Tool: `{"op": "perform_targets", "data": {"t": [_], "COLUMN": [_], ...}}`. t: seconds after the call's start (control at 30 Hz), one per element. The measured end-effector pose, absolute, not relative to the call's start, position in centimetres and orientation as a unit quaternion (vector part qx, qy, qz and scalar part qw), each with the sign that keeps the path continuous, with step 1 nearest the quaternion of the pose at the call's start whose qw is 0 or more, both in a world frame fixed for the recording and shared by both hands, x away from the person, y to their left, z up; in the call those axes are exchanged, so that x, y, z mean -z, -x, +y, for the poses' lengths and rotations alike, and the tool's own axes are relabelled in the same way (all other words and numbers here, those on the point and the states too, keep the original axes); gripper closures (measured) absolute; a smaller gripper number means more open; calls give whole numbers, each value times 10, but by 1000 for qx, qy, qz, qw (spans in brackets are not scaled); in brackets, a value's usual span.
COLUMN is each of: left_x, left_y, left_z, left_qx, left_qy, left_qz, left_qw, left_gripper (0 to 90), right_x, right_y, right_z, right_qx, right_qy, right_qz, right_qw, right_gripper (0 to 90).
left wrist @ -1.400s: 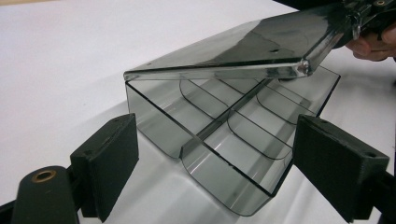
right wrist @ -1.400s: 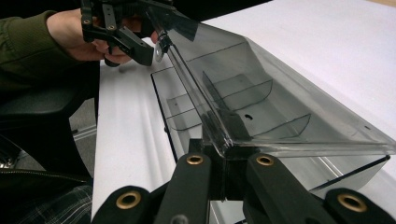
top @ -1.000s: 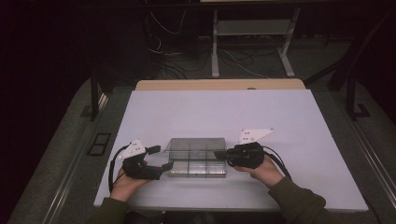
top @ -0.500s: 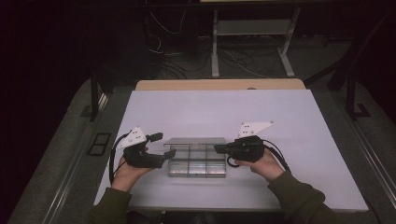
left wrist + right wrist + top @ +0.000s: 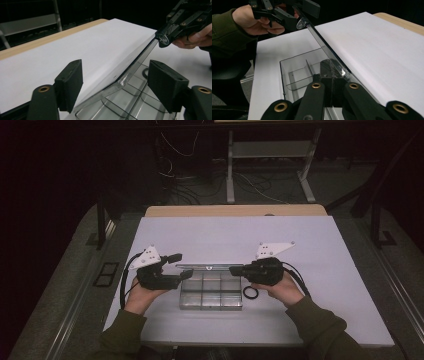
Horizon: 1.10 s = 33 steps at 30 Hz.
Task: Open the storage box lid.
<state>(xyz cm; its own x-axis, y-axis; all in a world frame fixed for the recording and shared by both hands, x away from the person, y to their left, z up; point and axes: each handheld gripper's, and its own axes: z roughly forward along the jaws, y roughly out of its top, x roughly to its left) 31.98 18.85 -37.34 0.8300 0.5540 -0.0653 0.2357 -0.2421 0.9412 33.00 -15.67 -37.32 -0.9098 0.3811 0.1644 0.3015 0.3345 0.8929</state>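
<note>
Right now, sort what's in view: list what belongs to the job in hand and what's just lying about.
In the job:
clear compartment box
its lid, tilted up
right gripper, shut on one lid corner
left gripper, jaws just closing around the lid's other end, not pressing it

Lying about:
black ring, untouched beside the box
cables on the floor beyond the table

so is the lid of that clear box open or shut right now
Open. The lid is swung up off the clear box, its compartments uncovered; the right gripper pinches its edge.

clear compartment box [image 5: 211,292] | on white table [image 5: 320,250] | lid [image 5: 130,72] raised, tilted open
</note>
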Motion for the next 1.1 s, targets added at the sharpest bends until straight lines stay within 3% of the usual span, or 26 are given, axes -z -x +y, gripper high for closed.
{"op": "perform_targets", "data": {"t": [0.33,0.77,1.1], "left_x": [366,363,362], "left_y": [-327,-332,-335], "left_z": [185,183,183], "left_qx": [-150,-153,-160], "left_qy": [-775,-776,-777], "left_qz": [242,234,231], "left_qw": [564,565,563], "left_gripper": [429,544,578], "right_x": [368,367,365], "right_y": [-338,-342,-342], "right_z": [-158,-160,-161], "right_qx": [-541,-541,-540], "right_qy": [-213,-217,-219], "right_qz": [812,811,810], "right_qw": [44,50,58], "right_gripper": [885,886,885]}}
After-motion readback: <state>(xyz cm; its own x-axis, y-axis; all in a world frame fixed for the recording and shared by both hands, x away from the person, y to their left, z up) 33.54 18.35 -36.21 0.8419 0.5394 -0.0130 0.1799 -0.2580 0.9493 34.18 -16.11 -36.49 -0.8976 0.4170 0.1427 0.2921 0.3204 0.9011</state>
